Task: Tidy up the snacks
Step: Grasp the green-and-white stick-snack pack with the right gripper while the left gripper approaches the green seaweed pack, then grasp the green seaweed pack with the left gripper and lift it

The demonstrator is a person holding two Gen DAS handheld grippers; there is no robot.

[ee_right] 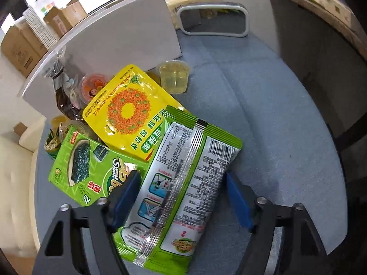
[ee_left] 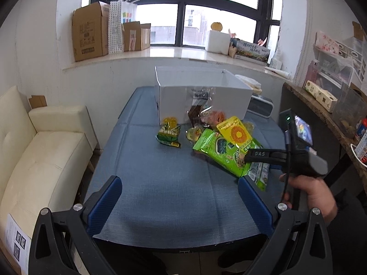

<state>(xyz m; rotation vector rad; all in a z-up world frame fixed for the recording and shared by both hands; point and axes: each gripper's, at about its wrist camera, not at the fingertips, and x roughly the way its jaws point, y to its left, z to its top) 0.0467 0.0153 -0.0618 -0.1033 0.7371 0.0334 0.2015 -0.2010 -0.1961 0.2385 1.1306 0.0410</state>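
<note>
We see left gripper (ee_left: pixel 180 202) spread wide, nothing btwn fingers, above blue table (ee_left: pixel 160 171). Right gripper (ee_right: pixel 181 197) open, straddling silver-backed green packet (ee_right: pixel 183 183), not clamped. Packet overlaps seaweed pack (ee_right: pixel 91 167) and yellow pouch (ee_right: pixel 126 112), jelly cup (ee_right: pixel 174 76) nearby; all lie before white box (ee_left: pixel 201 91).

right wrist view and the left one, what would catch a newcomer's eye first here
The bright pile of snacks on the blue table: a yellow packet with an orange ring lies on a green seaweed packet, in front of a white box. In the right wrist view, a green-and-silver packet lies back side up between the open fingers of the right gripper. The left gripper hangs open over bare cloth.
</note>
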